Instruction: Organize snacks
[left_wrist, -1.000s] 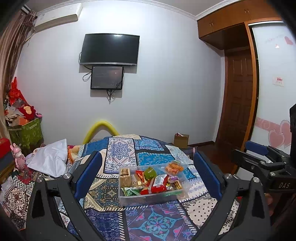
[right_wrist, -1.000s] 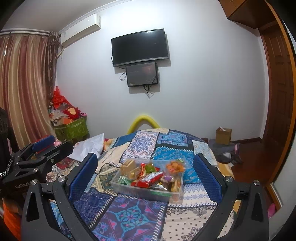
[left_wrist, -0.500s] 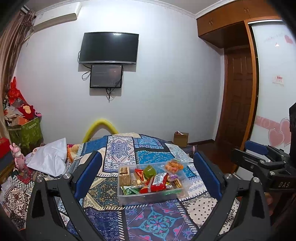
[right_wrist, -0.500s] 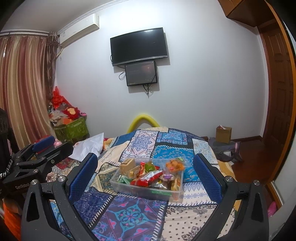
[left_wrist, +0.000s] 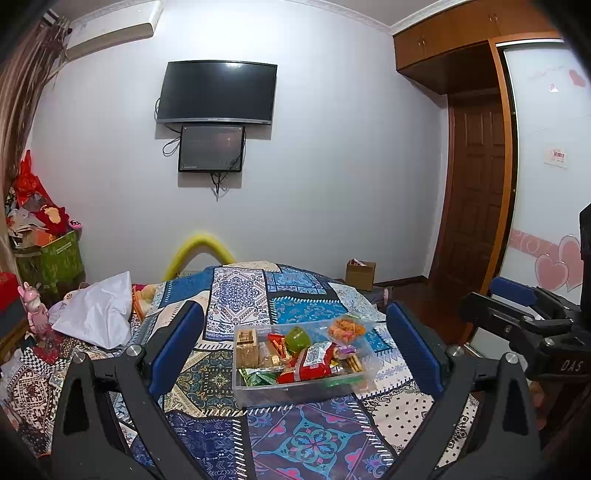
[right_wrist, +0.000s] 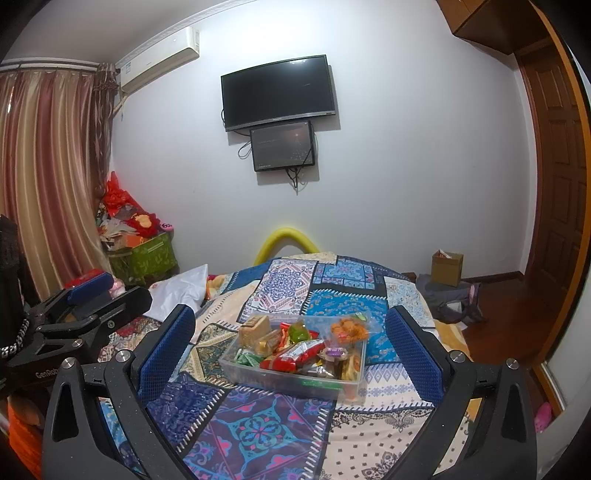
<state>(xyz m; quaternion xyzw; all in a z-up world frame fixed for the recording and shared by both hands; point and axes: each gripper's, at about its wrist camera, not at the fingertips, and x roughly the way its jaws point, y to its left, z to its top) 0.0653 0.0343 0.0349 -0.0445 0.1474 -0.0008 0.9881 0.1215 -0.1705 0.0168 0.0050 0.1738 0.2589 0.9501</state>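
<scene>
Both hand-held grippers, left (left_wrist: 295, 354) and right (right_wrist: 290, 356), stayed spread and empty; snacks (left_wrist: 295, 350) remained in the clear bin (left_wrist: 295, 393), unchanged.

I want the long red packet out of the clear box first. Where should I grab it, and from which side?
Grip the red packet across its narrow middle, coming straight down from above. It lies flat on top of the heap, running slantwise in the clear box, so its long edges look free. The walls likely block a sideways approach. The right gripper is open and faces it, so it seems the handier one.
</scene>
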